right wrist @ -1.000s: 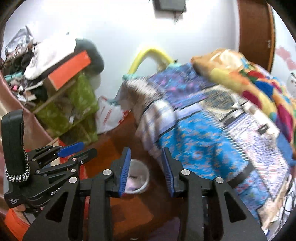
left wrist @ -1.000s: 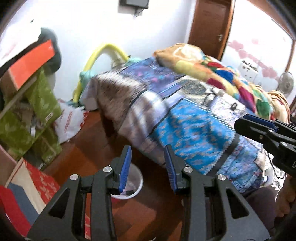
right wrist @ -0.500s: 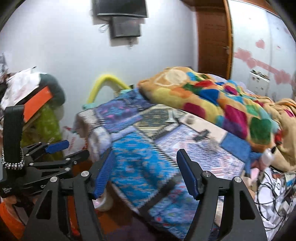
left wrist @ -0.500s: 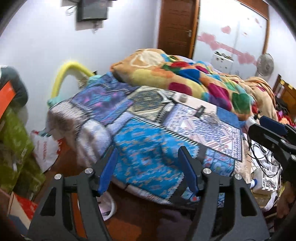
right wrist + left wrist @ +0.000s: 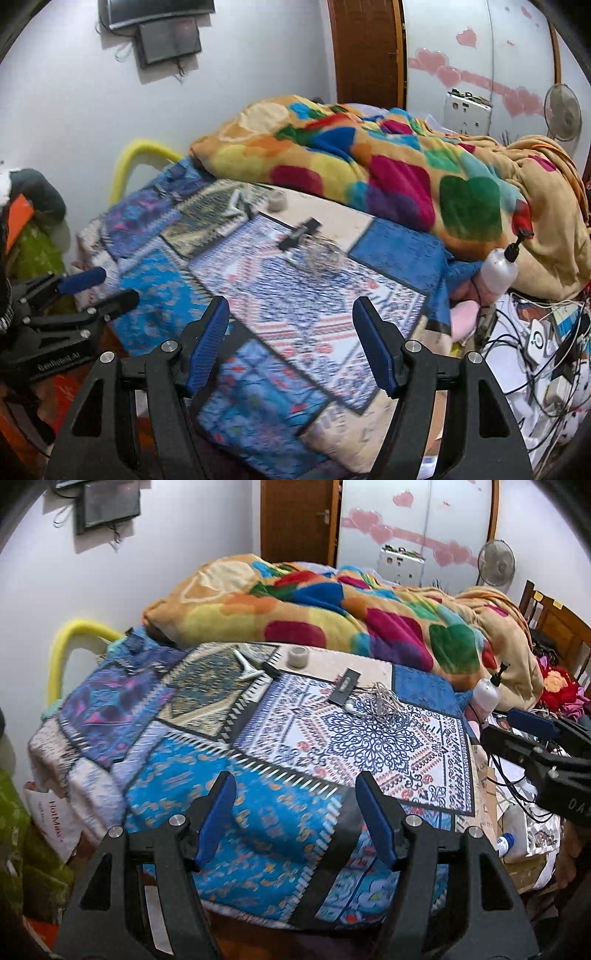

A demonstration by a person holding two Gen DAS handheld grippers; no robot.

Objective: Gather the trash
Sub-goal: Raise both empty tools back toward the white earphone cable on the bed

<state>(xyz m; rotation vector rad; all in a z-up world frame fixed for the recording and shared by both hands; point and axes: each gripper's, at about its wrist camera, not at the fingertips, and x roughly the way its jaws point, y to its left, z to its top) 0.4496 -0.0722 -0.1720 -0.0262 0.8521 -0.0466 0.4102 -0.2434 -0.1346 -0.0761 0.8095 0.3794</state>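
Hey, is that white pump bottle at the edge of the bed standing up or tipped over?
Roughly upright, leaning a little: the white pump bottle has its dark pump head at the top, beside the heart-patterned blanket.

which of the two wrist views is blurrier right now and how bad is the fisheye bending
Right wrist view: clearly blurrier, the patterned bedspread smears into streaks, though the right gripper itself stays sharp. Left wrist view: crisper, the bedspread's blue lace print reads cleanly, with slight smear near the left gripper. Both views: strong barrel bending, the door frame curves and dark corners vignette.
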